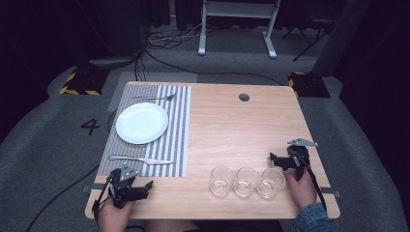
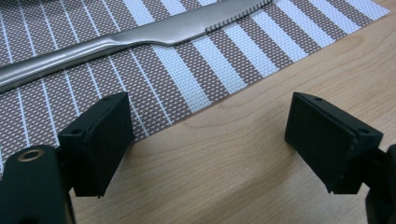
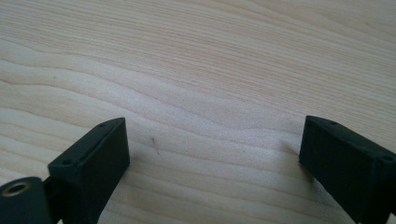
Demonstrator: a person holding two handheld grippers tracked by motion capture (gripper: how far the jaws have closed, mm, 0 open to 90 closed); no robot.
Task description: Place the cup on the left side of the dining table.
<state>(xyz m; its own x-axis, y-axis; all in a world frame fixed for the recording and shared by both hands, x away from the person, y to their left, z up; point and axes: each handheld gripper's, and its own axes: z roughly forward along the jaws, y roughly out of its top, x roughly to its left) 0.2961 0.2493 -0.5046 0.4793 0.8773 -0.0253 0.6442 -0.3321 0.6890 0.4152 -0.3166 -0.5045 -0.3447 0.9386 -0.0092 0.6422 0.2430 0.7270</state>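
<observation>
My left gripper (image 1: 145, 186) rests near the table's front left corner, held by a hand, just in front of the striped placemat (image 1: 179, 125). In the left gripper view it (image 2: 208, 130) is open over bare wood, with the placemat's edge (image 2: 187, 79) and a steel knife (image 2: 140, 37) just beyond the jaws. My right gripper (image 1: 276, 159) sits at the right side of the table, behind three clear glasses (image 1: 245, 181) standing in a row. In the right gripper view it (image 3: 212, 154) is open over plain wood, with nothing between the jaws.
On the placemat lie a white plate (image 1: 142, 123), a fork (image 1: 155, 98) at its far side and the knife (image 1: 140, 159) at its near side. The wooden table (image 1: 232, 125) has a round cable hole (image 1: 244, 97) near its far edge.
</observation>
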